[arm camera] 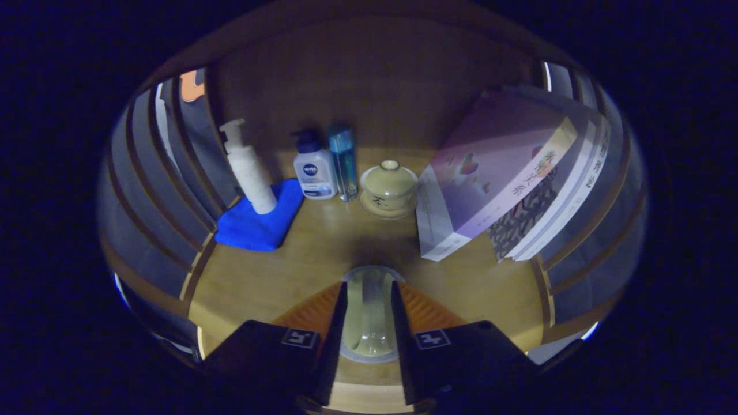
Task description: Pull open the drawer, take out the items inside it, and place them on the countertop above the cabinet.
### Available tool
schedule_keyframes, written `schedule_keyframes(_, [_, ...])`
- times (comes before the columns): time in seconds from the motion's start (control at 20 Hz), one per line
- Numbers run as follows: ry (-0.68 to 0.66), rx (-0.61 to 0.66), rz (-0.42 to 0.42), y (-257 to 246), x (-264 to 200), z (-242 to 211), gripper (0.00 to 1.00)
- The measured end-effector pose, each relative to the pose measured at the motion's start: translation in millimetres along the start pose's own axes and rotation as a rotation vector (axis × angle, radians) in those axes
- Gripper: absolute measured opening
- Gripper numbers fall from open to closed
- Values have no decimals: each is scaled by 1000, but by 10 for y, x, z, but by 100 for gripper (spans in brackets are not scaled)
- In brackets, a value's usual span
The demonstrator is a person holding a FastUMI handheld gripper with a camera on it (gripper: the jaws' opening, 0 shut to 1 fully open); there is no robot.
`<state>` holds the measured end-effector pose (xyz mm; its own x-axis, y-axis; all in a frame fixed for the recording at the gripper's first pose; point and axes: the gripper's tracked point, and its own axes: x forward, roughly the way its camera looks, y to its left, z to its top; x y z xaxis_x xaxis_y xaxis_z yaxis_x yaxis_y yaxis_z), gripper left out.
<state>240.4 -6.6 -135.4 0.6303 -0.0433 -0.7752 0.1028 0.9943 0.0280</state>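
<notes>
Pale ceramic cup (369, 314): clamped between hand-held gripper (369, 305) fingers, over wooden worktop (277, 276). Step: placing. Next: lower, release upright.

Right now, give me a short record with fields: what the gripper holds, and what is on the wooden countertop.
gripper: shut on a small pale glass cup
surface: wooden countertop
beyond fingers: lidded cream ceramic tea bowl on saucer
left side: white pump bottle standing on a blue cloth
middle: white bottle with dark cap, slim blue bottle
right side: leaning stack of books
</notes>
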Motion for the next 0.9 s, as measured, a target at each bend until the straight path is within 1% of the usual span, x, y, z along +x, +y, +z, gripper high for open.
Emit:
schedule_keyframes(0.15, [-27,-50,28,46,-256,-132,56])
schedule_keyframes(0.4, [-75,-83,76,98,-721,-442,75])
schedule_keyframes(0.45, [-80,-89,82,94,-805,-520,77])
schedule_keyframes(0.75, [-150,-70,120,46,-1284,-850,77])
schedule_keyframes(0.9, [-221,-78,134,62,-1562,-980,79])
